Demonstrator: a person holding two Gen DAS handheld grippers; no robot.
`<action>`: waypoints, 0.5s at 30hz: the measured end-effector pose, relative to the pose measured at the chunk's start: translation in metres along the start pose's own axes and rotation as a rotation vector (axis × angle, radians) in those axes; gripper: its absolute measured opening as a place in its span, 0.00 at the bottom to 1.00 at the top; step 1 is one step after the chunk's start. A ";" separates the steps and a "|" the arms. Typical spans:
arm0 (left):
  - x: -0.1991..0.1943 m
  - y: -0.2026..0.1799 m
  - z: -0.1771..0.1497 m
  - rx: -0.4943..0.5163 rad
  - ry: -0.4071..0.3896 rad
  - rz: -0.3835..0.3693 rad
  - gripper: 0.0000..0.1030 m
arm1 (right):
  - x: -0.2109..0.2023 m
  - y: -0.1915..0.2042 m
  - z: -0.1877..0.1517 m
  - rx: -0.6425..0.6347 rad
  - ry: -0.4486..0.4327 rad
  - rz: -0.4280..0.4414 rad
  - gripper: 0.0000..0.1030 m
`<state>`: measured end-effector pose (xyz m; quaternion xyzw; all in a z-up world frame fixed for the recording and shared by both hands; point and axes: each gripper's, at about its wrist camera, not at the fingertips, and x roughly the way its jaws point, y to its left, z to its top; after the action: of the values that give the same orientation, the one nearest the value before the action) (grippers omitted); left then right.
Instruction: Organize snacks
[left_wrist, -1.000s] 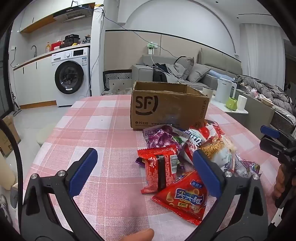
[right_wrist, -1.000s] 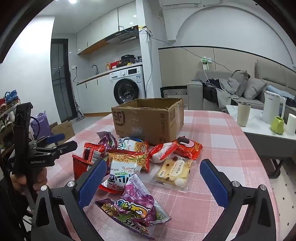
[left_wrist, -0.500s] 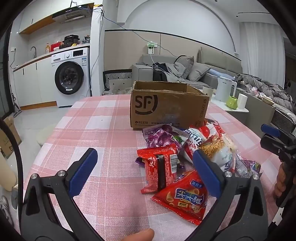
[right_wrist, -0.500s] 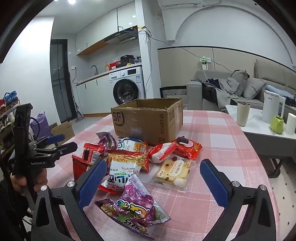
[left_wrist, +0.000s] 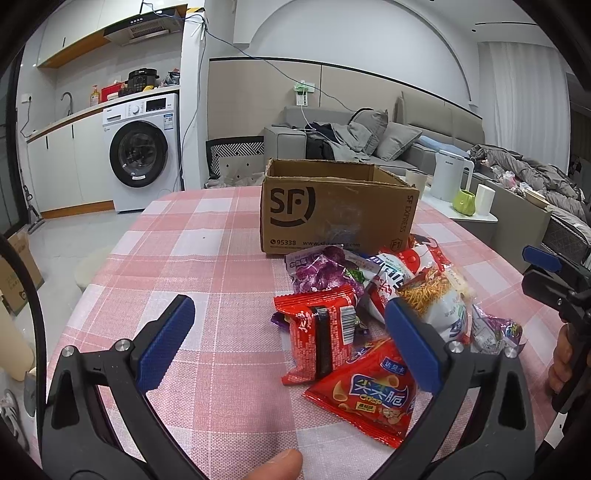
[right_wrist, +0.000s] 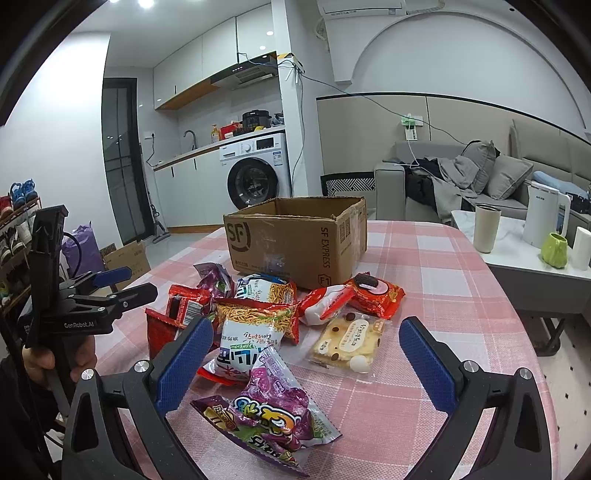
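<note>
Both your claws, left claw (left_wrist: 288, 332) and right claw (right_wrist: 306, 350), hang wide open and hold nothing. The snacks (right_wrist: 258, 325) lie heaped on the bench (left_wrist: 207, 258), just before the open box (right_wrist: 295, 240). No step is begun; I think you next lower one claw onto a packet.

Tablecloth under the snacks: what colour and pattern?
Tablecloth: pink, red and white checks, clearest in the left wrist view.

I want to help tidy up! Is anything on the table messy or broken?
Messy, yes: the snack packets lie in a jumbled, overlapping heap on the checked tablecloth in front of the cardboard box, none inside that I can see. Nothing looks torn or spilled. Both grippers, left and right, are open and empty.
</note>
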<state>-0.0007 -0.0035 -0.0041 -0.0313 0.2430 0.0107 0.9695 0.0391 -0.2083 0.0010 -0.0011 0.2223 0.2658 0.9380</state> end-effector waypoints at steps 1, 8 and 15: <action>0.000 0.000 0.000 0.000 0.000 0.002 0.99 | 0.000 0.000 0.000 -0.001 0.000 0.000 1.00; 0.001 0.003 0.001 0.007 0.003 -0.004 0.99 | 0.000 0.001 0.000 -0.003 0.000 0.004 1.00; 0.001 0.001 0.002 0.024 0.004 -0.004 0.99 | 0.000 0.000 0.000 -0.003 0.000 0.005 1.00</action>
<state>0.0007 -0.0022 -0.0029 -0.0199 0.2449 0.0059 0.9693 0.0386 -0.2081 0.0015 -0.0020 0.2217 0.2685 0.9374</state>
